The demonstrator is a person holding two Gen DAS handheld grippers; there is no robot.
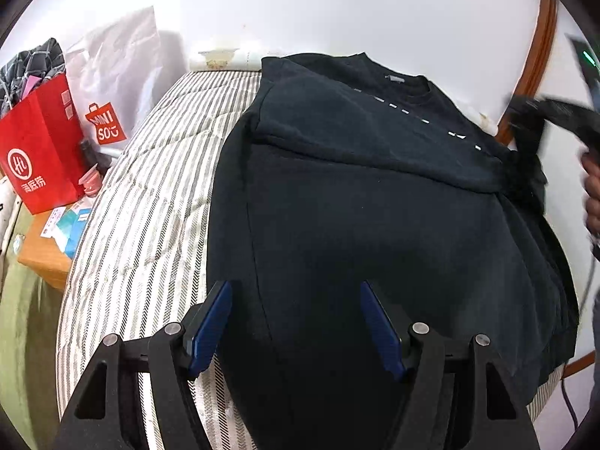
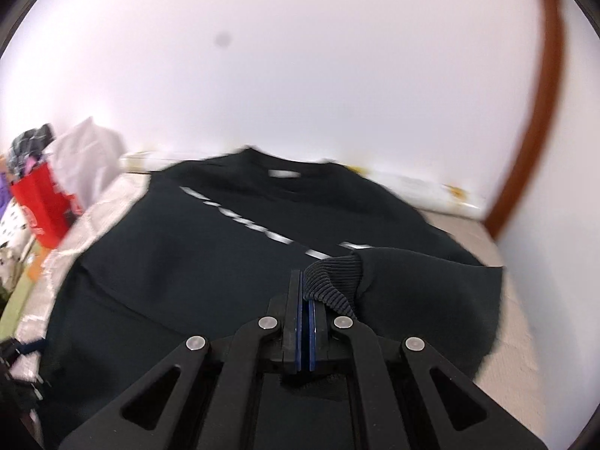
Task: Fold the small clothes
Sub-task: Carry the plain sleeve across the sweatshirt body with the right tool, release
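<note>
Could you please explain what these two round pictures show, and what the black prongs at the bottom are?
Each picture comes from a camera mounted on a hand-held gripper, looking out along its two fingers; a person carries one in each hand. The left gripper is open and holds nothing, above a black sweatshirt spread on a striped mattress. The right gripper is shut on the ribbed cuff of a sleeve, lifting it over the body. Bags stand beside the bed.
</note>
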